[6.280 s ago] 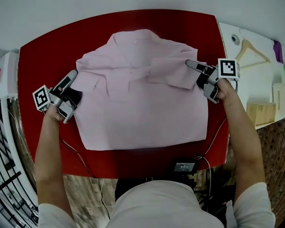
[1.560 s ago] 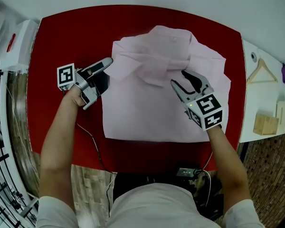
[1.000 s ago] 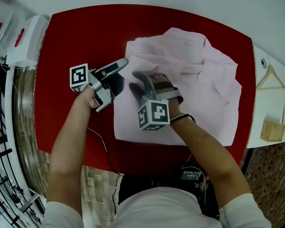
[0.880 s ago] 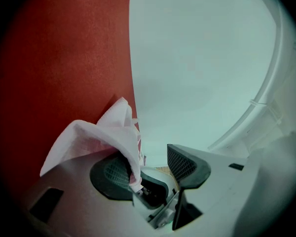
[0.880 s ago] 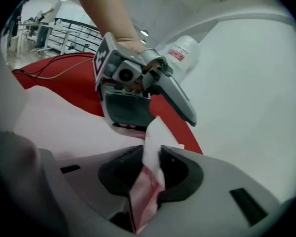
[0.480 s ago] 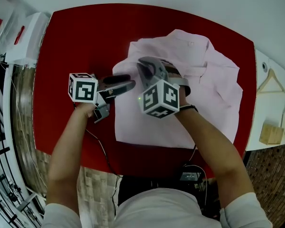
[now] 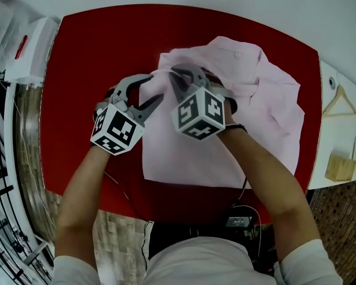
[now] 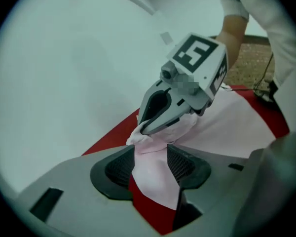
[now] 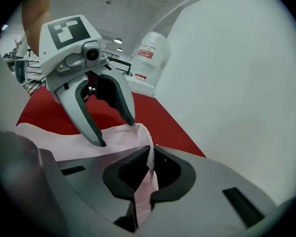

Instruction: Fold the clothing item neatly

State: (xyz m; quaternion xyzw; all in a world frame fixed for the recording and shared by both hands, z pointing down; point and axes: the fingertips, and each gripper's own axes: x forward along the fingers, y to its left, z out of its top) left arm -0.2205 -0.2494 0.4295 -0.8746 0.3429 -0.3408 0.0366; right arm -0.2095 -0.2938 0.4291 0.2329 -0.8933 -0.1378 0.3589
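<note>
A pale pink shirt [image 7: 249, 111] lies partly folded on the red table [image 7: 101, 46]. My right gripper [image 7: 178, 76] reaches across to the shirt's upper left edge. It is shut on a pinch of the pink fabric [image 9: 147, 154] and holds it raised. My left gripper [image 7: 156, 86] stands open right beside it, its two fingers straddling that same lifted edge. In the left gripper view a strip of the shirt [image 8: 153, 177] hangs between my left gripper's [image 8: 150, 162] spread pads, under the right gripper's [image 8: 140, 131] closed tips. The right gripper view shows the left gripper [image 9: 117, 133] with its jaws apart over the fabric.
A white side surface at the right carries a wooden hanger [image 7: 338, 103] and wooden blocks [image 7: 339, 166]. A white plastic jug [image 7: 32, 46] stands off the table's left end. At the near edge a small black device [image 7: 237, 219] with a cable hangs.
My right gripper crossed to the shirt's left edge, shut on it and lifted it. My left gripper rolled over and moved in around the raised fabric.
</note>
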